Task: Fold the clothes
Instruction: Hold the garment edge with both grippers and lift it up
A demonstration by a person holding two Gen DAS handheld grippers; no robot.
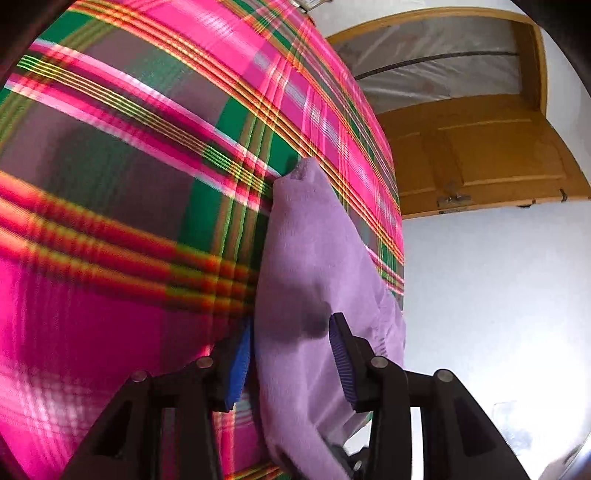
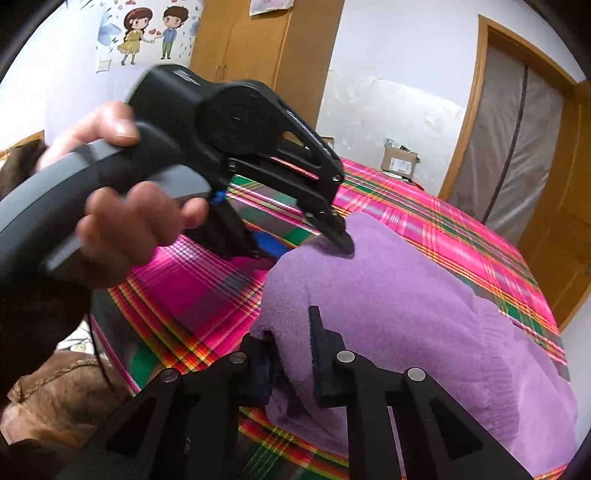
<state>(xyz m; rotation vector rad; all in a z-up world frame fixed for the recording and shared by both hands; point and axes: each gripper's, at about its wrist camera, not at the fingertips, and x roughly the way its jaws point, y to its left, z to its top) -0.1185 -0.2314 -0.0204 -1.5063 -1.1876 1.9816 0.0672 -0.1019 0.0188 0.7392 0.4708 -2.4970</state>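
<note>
Garment: our purple fleece sweater [image 2: 399,317] lies bunched on the plaid bedsheet [image 2: 424,218].
Right gripper [image 2: 291,373]: we pinch a fold of its near edge, ready to lift.
Left gripper [image 1: 291,363]: jaws spread around fleece; whether the pads press it, we cannot tell.

Two claws are being counted: the left claw [image 2: 314,240] and the right claw [image 2: 291,362]. One purple garment [image 2: 406,314] is being seen, on one plaid bed [image 2: 184,295]. One hand [image 2: 122,221], one cardboard box [image 2: 399,162] and one cartoon sticker [image 2: 151,33] are being tallied.
</note>
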